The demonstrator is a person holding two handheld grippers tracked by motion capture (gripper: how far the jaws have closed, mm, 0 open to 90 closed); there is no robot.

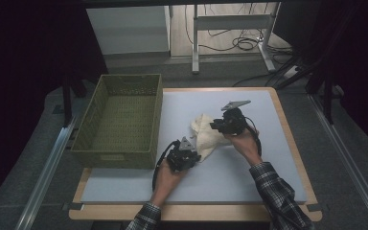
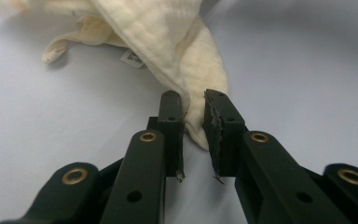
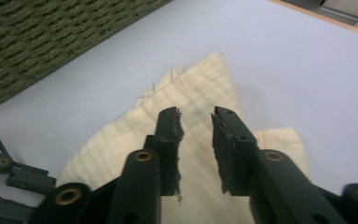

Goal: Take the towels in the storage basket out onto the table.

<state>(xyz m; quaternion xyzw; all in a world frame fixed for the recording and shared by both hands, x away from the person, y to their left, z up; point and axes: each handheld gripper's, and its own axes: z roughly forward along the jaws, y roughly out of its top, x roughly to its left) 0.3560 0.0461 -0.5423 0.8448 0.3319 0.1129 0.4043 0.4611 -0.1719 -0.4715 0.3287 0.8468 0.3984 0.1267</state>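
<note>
One cream cloth (image 1: 206, 135), soft and waffle-textured, lies crumpled on the pale blue mat (image 1: 249, 163) just to the right of the green woven basket (image 1: 120, 120), and a small white label (image 2: 133, 58) sewn into its edge carries print too small to read. The left gripper (image 2: 193, 105), at the cloth's corner farthest from the basket's back wall, has its jaws a narrow gap apart with that corner between them. The right gripper (image 3: 196, 116) hovers over the cloth's middle, jaws parted and holding nothing.
</note>
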